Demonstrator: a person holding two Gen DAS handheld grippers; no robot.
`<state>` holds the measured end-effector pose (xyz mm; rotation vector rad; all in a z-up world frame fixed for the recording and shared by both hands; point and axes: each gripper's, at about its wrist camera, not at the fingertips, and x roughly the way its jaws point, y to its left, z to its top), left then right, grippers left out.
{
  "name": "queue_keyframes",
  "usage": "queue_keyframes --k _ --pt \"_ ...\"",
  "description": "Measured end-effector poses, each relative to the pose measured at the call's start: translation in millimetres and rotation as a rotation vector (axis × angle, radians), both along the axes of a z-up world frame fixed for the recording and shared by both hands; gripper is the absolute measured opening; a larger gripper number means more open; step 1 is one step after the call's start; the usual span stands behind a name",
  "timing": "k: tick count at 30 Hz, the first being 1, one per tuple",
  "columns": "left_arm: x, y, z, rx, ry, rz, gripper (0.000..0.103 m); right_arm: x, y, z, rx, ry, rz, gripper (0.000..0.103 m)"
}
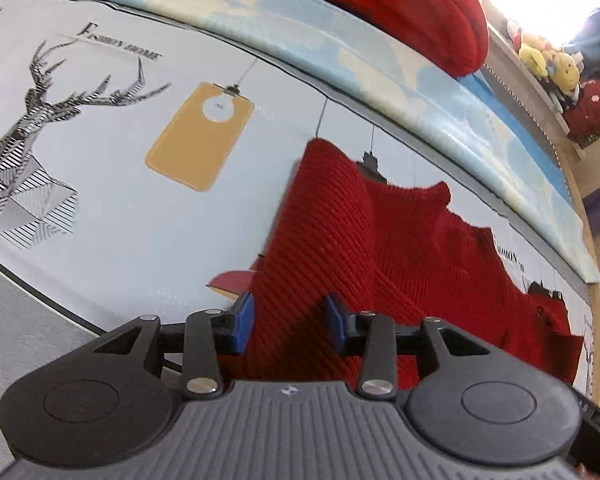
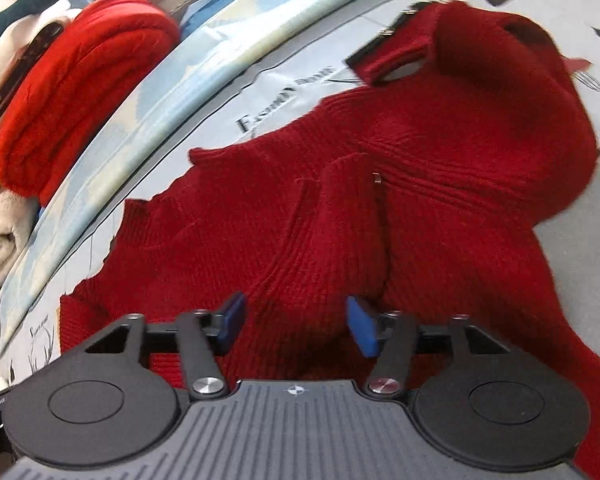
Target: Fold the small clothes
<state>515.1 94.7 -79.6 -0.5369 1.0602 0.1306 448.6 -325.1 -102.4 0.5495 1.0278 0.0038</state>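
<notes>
A dark red knit sweater (image 1: pixel 400 256) lies spread on a white printed tablecloth (image 1: pixel 120 216). It also fills the right wrist view (image 2: pixel 360 208), with a small zip pull (image 2: pixel 377 178) near its middle and one sleeve folded over at the far right. My left gripper (image 1: pixel 290 322) is open, its blue pads (image 1: pixel 244 320) over the sweater's near edge. My right gripper (image 2: pixel 296 322) is open, its blue pads (image 2: pixel 362 326) just above the knit. Neither holds fabric.
A folded bright red garment (image 2: pixel 80 92) lies on a pale blue patterned mat (image 2: pixel 148 92) beyond the tablecloth, also in the left wrist view (image 1: pixel 400 4). Cream folded cloth (image 2: pixel 0 216) sits beside it. Plush toys (image 1: pixel 548 60) line a shelf at the far right.
</notes>
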Motion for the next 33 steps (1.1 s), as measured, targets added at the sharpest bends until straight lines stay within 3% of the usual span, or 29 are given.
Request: queue_keyframes --k 8,15,16,17,18,20,22,28,29,31,33 --pt "-0.3 -9.1 -1.9 0.029 -0.010 -0.043 0.049 10.2 22.5 1.3 -0.083 -0.027 0.095 0.083" --pt "1.9 -10.2 -1.8 0.043 -0.012 -0.057 0.049 12.4 55.1 -5.7 -0.288 -0.035 0.234 0.083" --pt "2.1 -10.0 -1.5 0.044 -0.012 -0.057 0.049 11.5 57.2 -5.1 -0.311 -0.035 0.244 0.077" --pt "2.2 -9.8 -1.6 0.045 -0.012 -0.056 0.049 9.9 56.6 -3.9 -0.325 -0.038 0.240 0.060" --pt "2.3 -9.4 -1.4 0.044 -0.013 -0.054 0.049 9.2 54.7 -2.0 -0.340 -0.046 0.228 0.049" --pt "1.9 -9.4 -0.5 0.046 -0.014 -0.051 0.049 9.1 48.2 3.3 -0.305 -0.071 0.210 0.006" --pt "1.9 -9.1 -0.2 0.046 -0.015 -0.052 0.049 7.6 38.6 12.6 -0.248 -0.112 0.163 0.006" --pt "0.2 -6.9 1.3 0.050 -0.018 -0.045 0.049 -16.9 23.8 69.9 -0.070 -0.488 0.066 0.005" --pt "0.2 -7.1 1.4 0.051 -0.017 -0.046 0.049 -20.7 22.9 74.8 -0.079 -0.527 0.044 0.005" --pt "0.5 -6.9 1.0 0.052 -0.014 -0.045 0.049 -19.7 20.7 71.9 -0.149 -0.498 -0.014 0.005" --pt "0.8 -6.1 0.8 0.050 -0.012 -0.046 0.049 -7.6 10.4 46.9 -0.209 -0.290 -0.102 0.006"
